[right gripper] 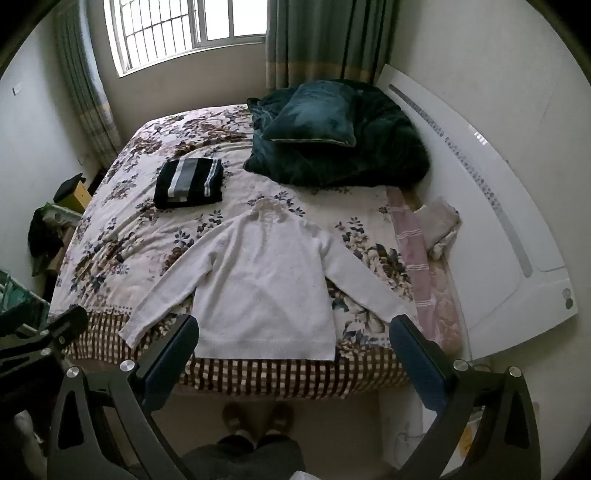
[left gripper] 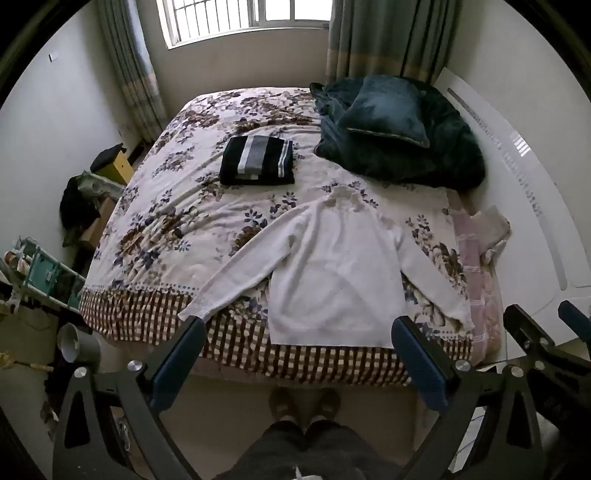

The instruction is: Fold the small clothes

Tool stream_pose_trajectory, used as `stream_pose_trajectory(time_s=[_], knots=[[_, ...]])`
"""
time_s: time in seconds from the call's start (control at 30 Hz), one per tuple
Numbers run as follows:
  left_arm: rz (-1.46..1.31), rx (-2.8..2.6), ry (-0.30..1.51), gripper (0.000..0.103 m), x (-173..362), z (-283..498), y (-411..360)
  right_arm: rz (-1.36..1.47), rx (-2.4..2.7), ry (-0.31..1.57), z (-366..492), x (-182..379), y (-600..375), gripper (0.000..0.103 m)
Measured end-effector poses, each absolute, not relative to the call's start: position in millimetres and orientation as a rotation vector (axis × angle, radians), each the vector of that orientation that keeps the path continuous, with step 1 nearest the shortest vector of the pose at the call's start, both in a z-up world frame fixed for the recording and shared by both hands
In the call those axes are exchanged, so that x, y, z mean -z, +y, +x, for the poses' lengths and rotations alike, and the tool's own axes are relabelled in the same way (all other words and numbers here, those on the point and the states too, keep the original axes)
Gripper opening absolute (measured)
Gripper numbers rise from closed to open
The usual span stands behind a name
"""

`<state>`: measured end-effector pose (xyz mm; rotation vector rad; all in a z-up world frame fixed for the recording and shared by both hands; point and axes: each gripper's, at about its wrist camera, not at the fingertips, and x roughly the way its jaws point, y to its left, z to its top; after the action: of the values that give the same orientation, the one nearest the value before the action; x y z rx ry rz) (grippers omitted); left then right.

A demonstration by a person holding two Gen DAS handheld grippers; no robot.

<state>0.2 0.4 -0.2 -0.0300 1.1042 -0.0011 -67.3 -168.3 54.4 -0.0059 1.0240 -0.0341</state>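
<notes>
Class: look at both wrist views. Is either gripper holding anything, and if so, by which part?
Nothing is held. The left gripper and right gripper are open above the white sweater.

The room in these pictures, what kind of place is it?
Most likely a home bedroom: a bed with a floral cover, a dark green pillow, and a curtained window behind it.

Bed (left gripper: 155,221) is showing 1 white sweater (left gripper: 332,280) lying flat, 1 folded striped garment (left gripper: 256,160), 1 dark blanket (left gripper: 424,158) carrying 1 cushion (left gripper: 388,110); 2 grippers, left gripper (left gripper: 299,343) and right gripper (right gripper: 295,339), are gaping.
</notes>
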Motion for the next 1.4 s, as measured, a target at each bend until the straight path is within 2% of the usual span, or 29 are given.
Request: stream_pose_trajectory(time_s=[1.17, 1.4], knots=[[-0.006, -0.011, 1.087, 0.103, 6.1, 4.5, 8.4, -0.032, 0.047, 1.017, -60.2, -59.6, -164.1, 0.103], [-0.012, -0.018, 1.074, 0.103, -7.3, 2.3, 5.4, -0.036, 0.047, 1.015, -64.6, -59.3, -165.3, 0.103]])
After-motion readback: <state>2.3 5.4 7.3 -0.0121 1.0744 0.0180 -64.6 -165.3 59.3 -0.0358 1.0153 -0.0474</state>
